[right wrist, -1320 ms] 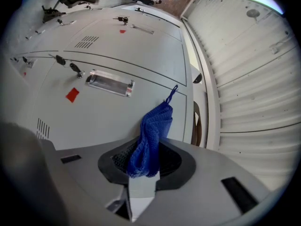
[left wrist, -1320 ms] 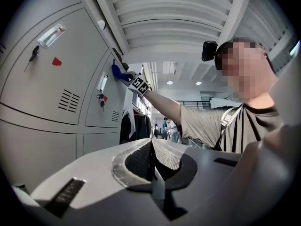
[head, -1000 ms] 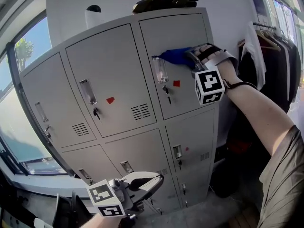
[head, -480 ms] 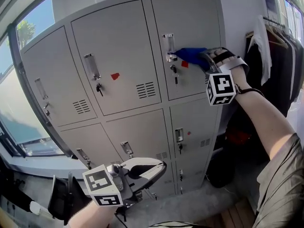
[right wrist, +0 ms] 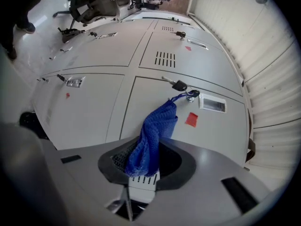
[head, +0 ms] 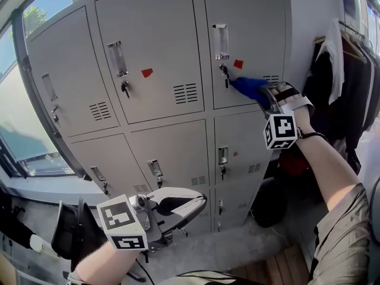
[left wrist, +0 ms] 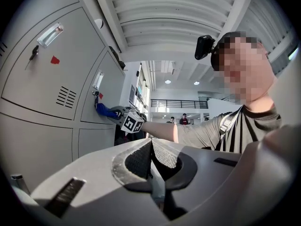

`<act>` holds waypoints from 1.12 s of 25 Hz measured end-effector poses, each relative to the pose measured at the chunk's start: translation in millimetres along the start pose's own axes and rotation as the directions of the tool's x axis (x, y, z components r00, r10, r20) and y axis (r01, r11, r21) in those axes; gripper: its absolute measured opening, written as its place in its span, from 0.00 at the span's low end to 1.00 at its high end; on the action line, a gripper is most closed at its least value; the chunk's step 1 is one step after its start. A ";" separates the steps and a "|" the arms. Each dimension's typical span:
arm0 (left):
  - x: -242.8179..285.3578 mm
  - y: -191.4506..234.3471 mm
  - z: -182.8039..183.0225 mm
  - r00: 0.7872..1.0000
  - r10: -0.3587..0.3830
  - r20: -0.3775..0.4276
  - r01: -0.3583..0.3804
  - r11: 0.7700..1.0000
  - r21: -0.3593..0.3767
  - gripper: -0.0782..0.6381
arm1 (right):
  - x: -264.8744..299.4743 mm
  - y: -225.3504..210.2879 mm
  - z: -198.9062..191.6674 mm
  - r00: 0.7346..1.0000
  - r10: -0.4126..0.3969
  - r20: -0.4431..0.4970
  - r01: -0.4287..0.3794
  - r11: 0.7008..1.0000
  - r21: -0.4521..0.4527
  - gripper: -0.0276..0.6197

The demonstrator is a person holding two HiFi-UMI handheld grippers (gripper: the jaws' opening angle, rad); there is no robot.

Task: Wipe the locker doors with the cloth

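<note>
A bank of grey metal lockers [head: 148, 58] fills the head view. My right gripper [head: 265, 95] is shut on a blue cloth [head: 248, 86] and presses it against the upper right door [head: 261, 34], just below its key and red sticker [head: 238, 64]. In the right gripper view the blue cloth [right wrist: 153, 138] hangs from the jaws and its tip touches the key [right wrist: 181, 85] of that door. My left gripper [head: 184, 206] hovers low in front of the bottom lockers, jaws shut with nothing between them; its own view shows the pads [left wrist: 149, 158] meeting.
Dark clothes [head: 341, 76] hang on a rack right of the lockers. A window [head: 18, 100] runs along the left, with a sill below. Each door carries a handle, a key and vents [head: 185, 92]. A black bag [head: 74, 236] lies on the floor lower left.
My right gripper has slid the blue cloth down the upper right door, from above the handle to below the key. The head view has dropped lower; the left gripper has stayed low and shut.
</note>
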State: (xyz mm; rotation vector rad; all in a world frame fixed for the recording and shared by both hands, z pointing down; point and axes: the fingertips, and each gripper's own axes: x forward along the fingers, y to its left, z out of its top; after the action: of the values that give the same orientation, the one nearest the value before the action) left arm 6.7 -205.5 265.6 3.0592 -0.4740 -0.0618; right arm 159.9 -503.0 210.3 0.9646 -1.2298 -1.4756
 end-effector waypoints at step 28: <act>20.1 2.0 -16.3 0.997 -0.027 0.067 0.029 0.999 -0.036 0.12 | -18.6 -180.7 -72.0 0.975 -0.201 -0.090 0.200 0.980 -0.022 0.18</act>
State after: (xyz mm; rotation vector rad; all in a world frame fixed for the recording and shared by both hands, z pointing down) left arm 26.0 -212.9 281.3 3.0357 -0.4288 -0.1726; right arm 201.0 -494.3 19.5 1.1631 -1.0796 -1.5741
